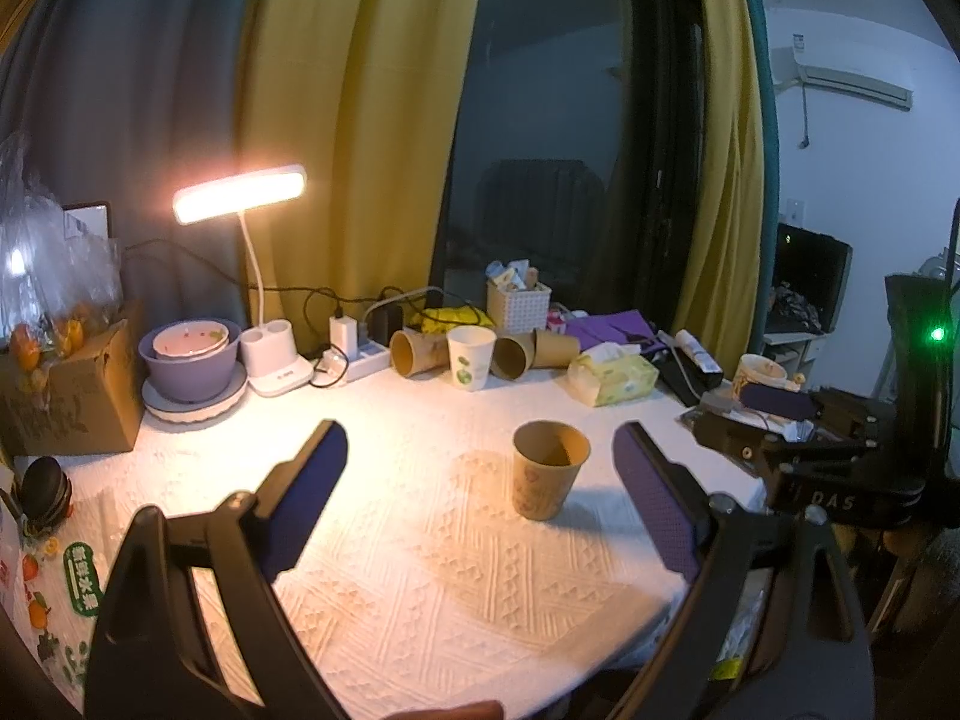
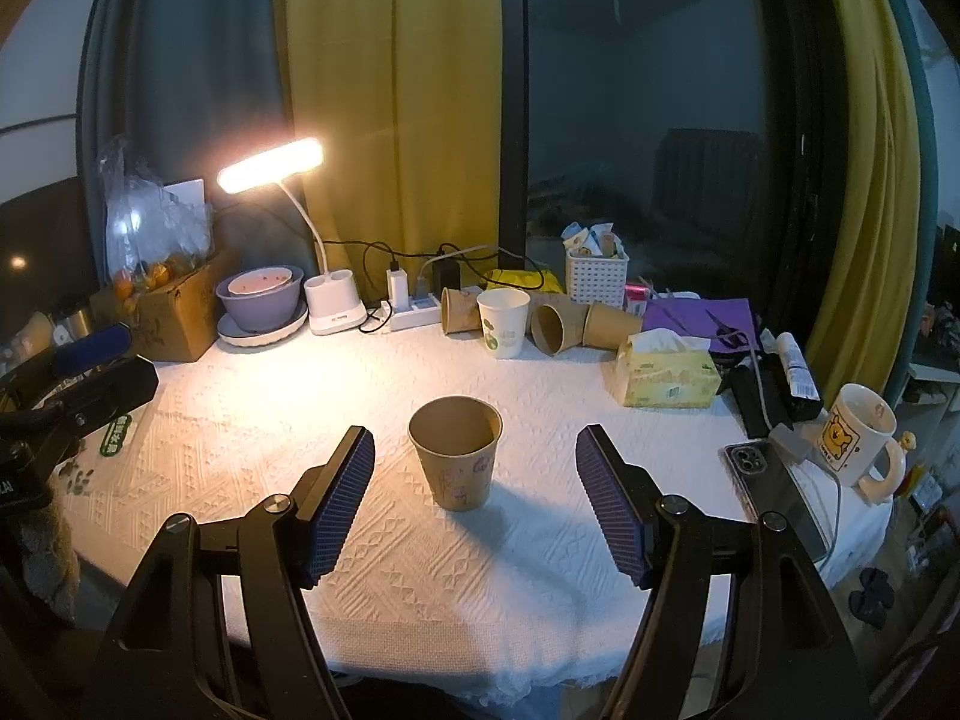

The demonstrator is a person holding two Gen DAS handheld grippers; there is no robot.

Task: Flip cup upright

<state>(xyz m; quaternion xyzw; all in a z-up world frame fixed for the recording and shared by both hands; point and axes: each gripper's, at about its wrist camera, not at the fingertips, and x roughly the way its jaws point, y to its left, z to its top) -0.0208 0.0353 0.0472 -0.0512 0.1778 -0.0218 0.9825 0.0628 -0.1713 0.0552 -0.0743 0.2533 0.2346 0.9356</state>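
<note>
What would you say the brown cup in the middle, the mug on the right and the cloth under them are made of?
Brown cup: most likely kraft paper, matte, with a thin rolled rim and faint print.
Mug: probably glazed ceramic, given its glossy white wall, thick handle and cartoon print.
Cloth: seemingly woven or quilted white fabric, matte, with a raised geometric pattern.

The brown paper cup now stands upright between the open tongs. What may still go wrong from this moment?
1. The brown paper cup looks light and empty; either finger of the right tongs, wide open around it, might tip it if swung sideways.
2. The left tongs also point at it, so the two tools might collide.
3. The phone and mug sit near the table edge, easily struck by a wide move.
</note>
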